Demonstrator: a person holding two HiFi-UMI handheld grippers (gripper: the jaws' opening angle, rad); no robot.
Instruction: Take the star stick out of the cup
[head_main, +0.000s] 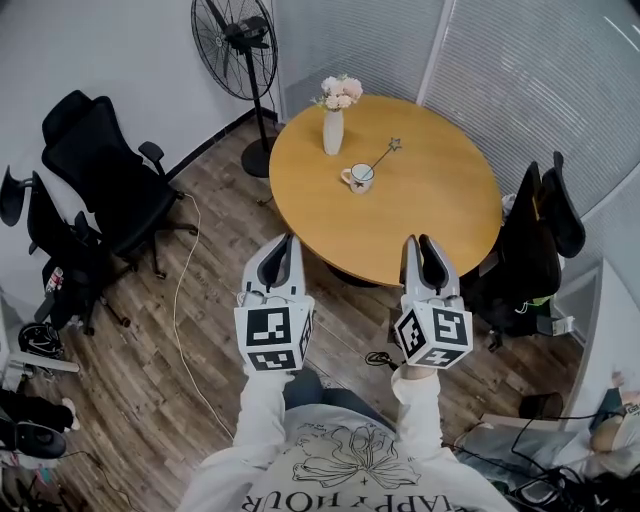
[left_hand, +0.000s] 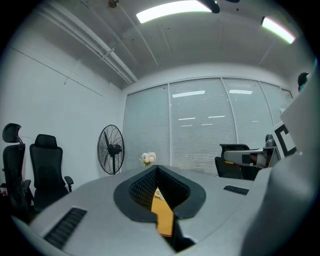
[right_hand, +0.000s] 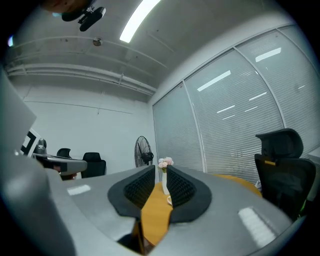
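The cup (head_main: 360, 178) stands on the bench (head_main: 440, 215), near the bench's middle. The star stick (head_main: 385, 156) sits in the cup and leans away to its far right. The vase (head_main: 333, 131) is on the bench just behind the cup, to its left. A fan (head_main: 240, 45) stands on the floor (head_main: 200, 330) well behind and left of the cup, off the bench. Chairs (head_main: 100, 170) are far left of the cup, and another chair (head_main: 545, 235) is to its right, beyond the bench's edge. The left gripper (head_main: 289, 243) and right gripper (head_main: 421, 243) hang in front of the cup, at the bench's near edge.
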